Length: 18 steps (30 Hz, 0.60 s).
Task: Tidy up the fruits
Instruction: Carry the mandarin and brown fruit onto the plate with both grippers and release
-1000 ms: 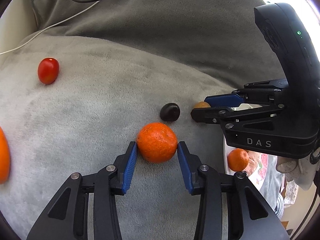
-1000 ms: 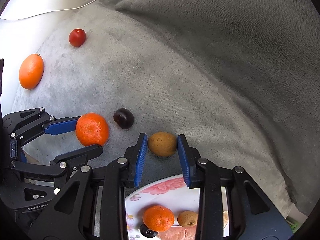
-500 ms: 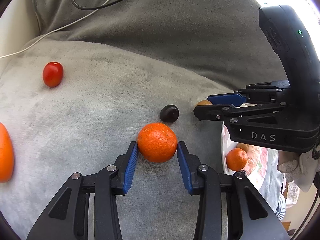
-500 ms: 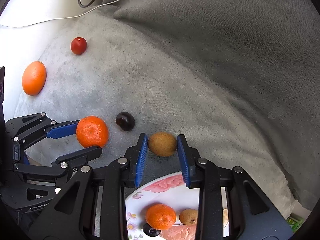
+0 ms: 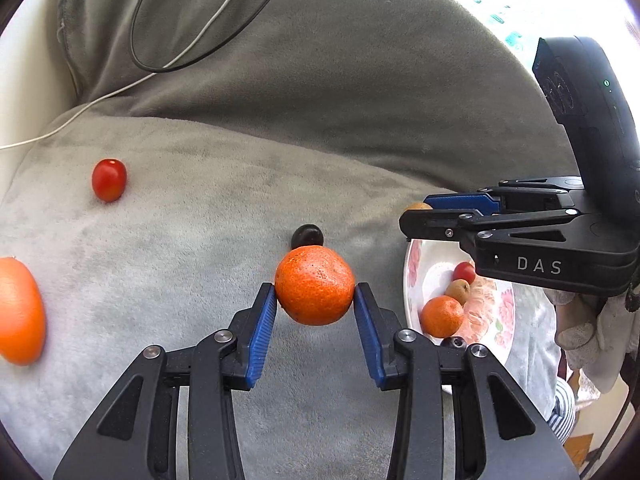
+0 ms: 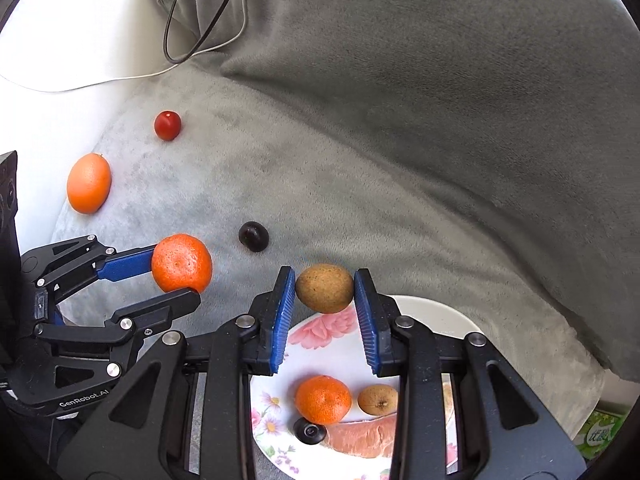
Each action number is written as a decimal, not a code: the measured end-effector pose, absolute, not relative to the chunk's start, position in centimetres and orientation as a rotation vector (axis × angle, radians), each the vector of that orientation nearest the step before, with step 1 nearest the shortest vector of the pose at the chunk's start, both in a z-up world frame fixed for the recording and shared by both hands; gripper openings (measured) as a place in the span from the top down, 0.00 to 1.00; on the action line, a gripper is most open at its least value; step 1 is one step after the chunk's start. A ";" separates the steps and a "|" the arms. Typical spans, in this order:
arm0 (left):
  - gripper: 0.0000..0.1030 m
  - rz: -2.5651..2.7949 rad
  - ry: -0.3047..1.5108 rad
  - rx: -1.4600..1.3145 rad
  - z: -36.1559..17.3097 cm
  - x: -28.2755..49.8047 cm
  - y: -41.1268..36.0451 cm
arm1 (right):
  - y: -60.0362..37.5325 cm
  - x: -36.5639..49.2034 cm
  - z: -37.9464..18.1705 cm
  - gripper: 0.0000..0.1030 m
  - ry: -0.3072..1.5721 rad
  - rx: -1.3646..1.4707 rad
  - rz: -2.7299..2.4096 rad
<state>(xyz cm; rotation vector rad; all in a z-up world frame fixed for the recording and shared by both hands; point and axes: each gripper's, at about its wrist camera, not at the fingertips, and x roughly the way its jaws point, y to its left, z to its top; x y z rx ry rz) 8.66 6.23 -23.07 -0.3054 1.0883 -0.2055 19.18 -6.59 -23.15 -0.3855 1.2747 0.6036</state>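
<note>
Gripping a mandarin [image 5: 314,285] between its blue pads, the left gripper [image 5: 314,300] stood partly closed, jaws pressed on the fruit's two sides. The mandarin was nearly round, so no long axis could be told; its pitted skin faced the camera. It hung clear of the grey cushion [image 5: 200,248], just in front of a dark plum [image 5: 307,235] lying on the fabric.

To the right of the mandarin, the right gripper [image 6: 325,292] was clamped on a brown kiwi [image 6: 324,288], jaws narrow and pads tight against its ends. The kiwi's long axis ran across from pad to pad, roughly level in the right wrist view. It was held above the near rim of a flowered plate [image 6: 440,312].

On the plate, right of the held mandarin, lay a second mandarin [image 6: 323,399], a second brown kiwi [image 6: 377,399] with its stem end toward the camera, a pink grapefruit slice [image 6: 360,436], a small dark fruit [image 6: 309,431] and a small tomato [image 5: 464,273].

Well left of the held mandarin, an oval orange [image 6: 88,183] lay on the cushion with its long axis tilted near upright in the right wrist view, and a cherry tomato [image 6: 167,125] sat beyond it. Two cables [image 5: 192,52] trailed over the cushion at the back. A gloved hand [image 5: 588,344] showed under the right gripper.
</note>
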 end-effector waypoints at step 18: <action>0.63 -0.305 1.083 -0.247 -20.8 7.2 1.4 | -15.2 16.2 -21.1 0.69 1.251 -0.205 0.460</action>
